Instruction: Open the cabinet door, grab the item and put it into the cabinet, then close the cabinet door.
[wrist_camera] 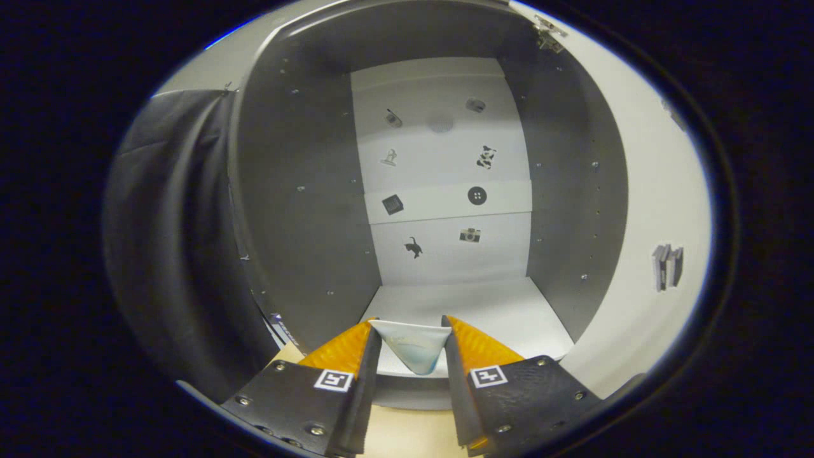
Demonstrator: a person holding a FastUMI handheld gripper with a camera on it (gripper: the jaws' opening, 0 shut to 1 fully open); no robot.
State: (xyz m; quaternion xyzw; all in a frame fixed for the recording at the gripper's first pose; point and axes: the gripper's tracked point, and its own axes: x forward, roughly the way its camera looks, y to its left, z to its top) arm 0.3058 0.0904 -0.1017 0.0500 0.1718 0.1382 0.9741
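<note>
Gripper view, looking straight into an open cabinet (305,210) with grey side walls and a pale back panel (445,165). Between the two fingers, a small white item (413,346), pinched at its left and right edges, tapering downward to a point with a faint bluish tint near the bottom; hard to tell what kind of object. Gripper (412,343) closed narrowly on that item, both fingers pressing against its sides, square black-and-white markers visible on the finger bodies lower down. Held item positioned at the cabinet's front edge, just over the lip of the white bottom shelf (496,312), not yet resting on it so far as can be seen. Beyond the fingers, shelf floor running back to the rear panel. On the back panel, several small dark stickers: a cat shape (414,247), a camera (470,235), a round button (477,195), a tilted square (392,204), plus a few fainter ones higher up, too small to identify. Rows of small holes and screws along both inner walls. To the right, cabinet door (648,210) swung open, white inner face showing, hinge (548,35) at the top, a small grey sticker (666,266) on its surface. To the left, dark cloth hanging beside the cabinet. Below the fingers, a strip of light wooden surface (407,432).
</note>
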